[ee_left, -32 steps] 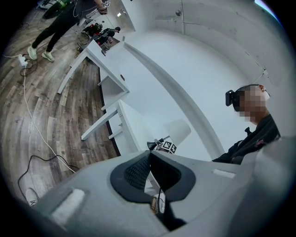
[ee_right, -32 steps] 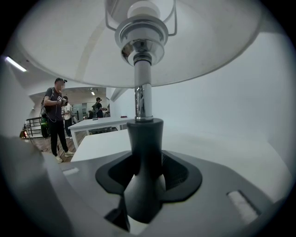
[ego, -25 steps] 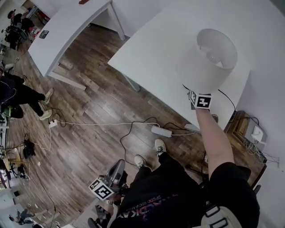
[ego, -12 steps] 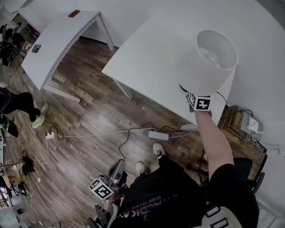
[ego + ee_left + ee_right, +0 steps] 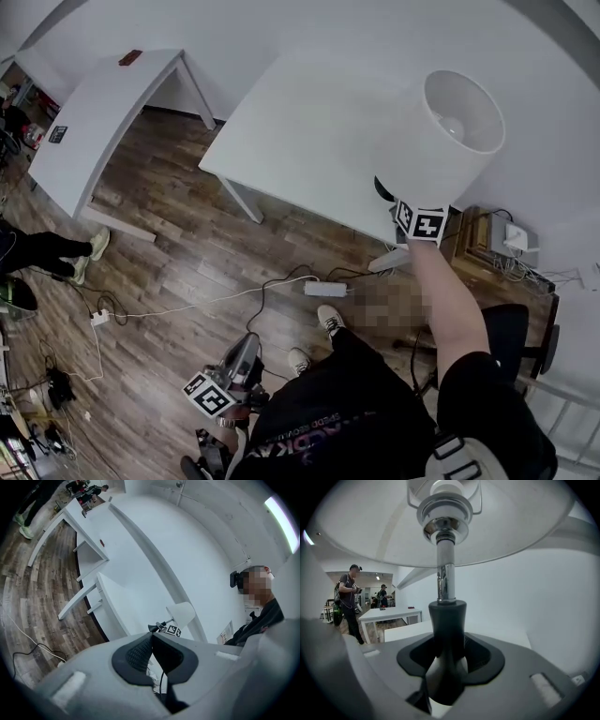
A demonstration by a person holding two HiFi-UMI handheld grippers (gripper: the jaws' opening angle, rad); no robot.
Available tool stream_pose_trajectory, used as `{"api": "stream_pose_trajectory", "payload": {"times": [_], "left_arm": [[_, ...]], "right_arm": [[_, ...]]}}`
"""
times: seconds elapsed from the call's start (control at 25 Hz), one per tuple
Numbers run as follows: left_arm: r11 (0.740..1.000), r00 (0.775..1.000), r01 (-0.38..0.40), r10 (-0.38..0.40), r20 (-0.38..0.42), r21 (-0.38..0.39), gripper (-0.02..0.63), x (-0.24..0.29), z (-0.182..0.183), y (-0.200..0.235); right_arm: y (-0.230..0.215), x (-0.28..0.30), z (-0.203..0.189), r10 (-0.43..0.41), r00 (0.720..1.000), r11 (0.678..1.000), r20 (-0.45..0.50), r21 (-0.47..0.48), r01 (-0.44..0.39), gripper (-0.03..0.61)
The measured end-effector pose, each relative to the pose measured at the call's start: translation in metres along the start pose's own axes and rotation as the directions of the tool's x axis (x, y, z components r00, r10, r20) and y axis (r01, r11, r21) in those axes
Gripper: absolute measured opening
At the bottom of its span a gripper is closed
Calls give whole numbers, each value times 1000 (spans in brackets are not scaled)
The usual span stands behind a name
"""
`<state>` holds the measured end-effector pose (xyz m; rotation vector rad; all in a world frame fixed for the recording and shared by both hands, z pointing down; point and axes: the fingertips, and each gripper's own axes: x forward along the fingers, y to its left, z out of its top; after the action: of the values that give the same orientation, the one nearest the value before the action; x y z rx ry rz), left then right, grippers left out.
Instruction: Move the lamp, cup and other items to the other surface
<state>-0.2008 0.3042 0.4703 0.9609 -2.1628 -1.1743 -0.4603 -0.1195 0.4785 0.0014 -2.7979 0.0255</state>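
Left claw [image 5: 151, 641]: pressed together, empty, low by the person's legs.
Surface [image 5: 300, 131]: white, under the lamp.
Lamp [image 5: 448, 131]: white shade, at the surface's right end.
Right claw [image 5: 446, 663]: clamped around the lamp's dark stem.

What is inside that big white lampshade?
A pale bulb sits inside the lampshade. From below, a chrome socket and wire frame show; the shade hides the stem from the head view.
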Motion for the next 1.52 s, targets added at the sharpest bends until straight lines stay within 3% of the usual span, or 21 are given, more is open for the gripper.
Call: {"api": "stream_pose_trajectory", "payload": {"times": [0.28,0.72,0.92,1.24,1.52], "left_arm": [[996,991,90,-91,-99,-9,-2,12,-11,-7],[973,945,232,-228,-236,-10,-2,28,-31,-32],[956,907,293,-284,-311,-18,-2,27,-49,-45],[931,827,361,-348,-442,-57,-2,1,-96,-63],[913,781,396,-388,-490,-92,-2,-6,-120,-74]], "right_arm": [[-34,-67,-8,-92,996,996,-6,11,92,166],[-107,-190,-12,-304,952,950,33,84,300,166],[-127,-257,-20,-389,920,917,46,109,383,166],[-143,-371,-38,-495,868,865,43,115,488,166],[-163,-452,-49,-584,812,807,13,125,578,166]]}}
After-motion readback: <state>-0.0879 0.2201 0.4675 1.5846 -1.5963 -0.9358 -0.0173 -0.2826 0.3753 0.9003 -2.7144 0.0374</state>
